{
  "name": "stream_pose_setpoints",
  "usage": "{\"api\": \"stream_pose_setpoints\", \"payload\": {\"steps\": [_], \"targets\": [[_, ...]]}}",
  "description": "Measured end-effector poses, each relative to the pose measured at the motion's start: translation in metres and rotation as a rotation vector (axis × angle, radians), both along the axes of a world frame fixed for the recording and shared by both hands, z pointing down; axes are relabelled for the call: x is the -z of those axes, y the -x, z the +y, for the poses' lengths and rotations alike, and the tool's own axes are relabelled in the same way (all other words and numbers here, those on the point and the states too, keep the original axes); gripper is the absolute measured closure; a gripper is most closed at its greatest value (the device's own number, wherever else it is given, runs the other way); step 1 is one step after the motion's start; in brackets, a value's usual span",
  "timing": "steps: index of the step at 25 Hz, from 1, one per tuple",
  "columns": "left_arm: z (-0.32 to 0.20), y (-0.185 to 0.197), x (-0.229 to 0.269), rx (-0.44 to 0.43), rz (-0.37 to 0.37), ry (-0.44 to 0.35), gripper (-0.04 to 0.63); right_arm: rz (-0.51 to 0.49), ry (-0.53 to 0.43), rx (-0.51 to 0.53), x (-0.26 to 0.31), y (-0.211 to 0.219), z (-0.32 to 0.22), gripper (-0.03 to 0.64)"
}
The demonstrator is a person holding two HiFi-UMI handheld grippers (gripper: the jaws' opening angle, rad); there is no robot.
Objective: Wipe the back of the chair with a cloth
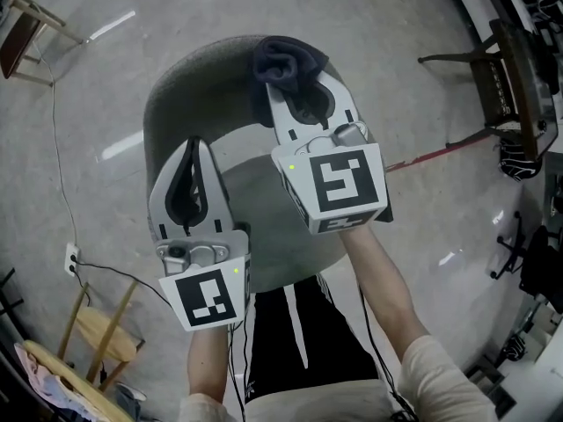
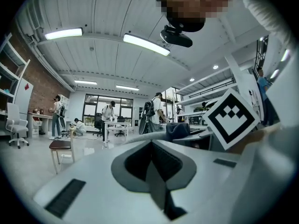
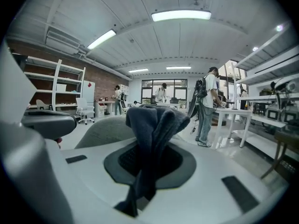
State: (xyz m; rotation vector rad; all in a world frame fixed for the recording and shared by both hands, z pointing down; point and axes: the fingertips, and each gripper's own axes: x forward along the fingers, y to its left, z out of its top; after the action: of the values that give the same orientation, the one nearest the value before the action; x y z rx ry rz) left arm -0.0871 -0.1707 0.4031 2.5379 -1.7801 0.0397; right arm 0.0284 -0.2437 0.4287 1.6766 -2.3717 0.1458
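Observation:
A grey chair stands below me in the head view, its curved back (image 1: 189,82) arching round the far side of the seat. My right gripper (image 1: 295,82) is shut on a dark blue cloth (image 1: 283,67), held at the top edge of the chair back on the right. In the right gripper view the cloth (image 3: 152,139) hangs bunched between the jaws, with the chair back (image 3: 100,130) just behind. My left gripper (image 1: 192,152) is shut with nothing in it, hovering over the left of the seat, inside the back's curve.
A wooden chair (image 1: 506,90) stands at the right, another (image 1: 26,29) at the far left, and a stool (image 1: 101,332) at the lower left by a wall socket and cable. People stand at tables (image 3: 233,113) in the room beyond.

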Motion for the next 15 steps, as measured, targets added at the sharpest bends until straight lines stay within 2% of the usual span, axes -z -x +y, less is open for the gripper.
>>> {"api": "stream_pose_setpoints", "payload": {"steps": [3, 7, 15], "targets": [[-0.003, -0.009, 0.008, -0.018, 0.019, -0.051, 0.58, 0.005, -0.003, -0.02, -0.001, -0.013, 0.003, 0.558], [0.001, -0.018, -0.001, -0.022, -0.002, 0.009, 0.58, 0.01, 0.005, -0.046, -0.001, -0.029, 0.009, 0.558], [0.004, -0.023, -0.004, -0.017, -0.001, 0.011, 0.58, 0.02, -0.01, -0.057, 0.0, -0.04, 0.012, 0.558]]}}
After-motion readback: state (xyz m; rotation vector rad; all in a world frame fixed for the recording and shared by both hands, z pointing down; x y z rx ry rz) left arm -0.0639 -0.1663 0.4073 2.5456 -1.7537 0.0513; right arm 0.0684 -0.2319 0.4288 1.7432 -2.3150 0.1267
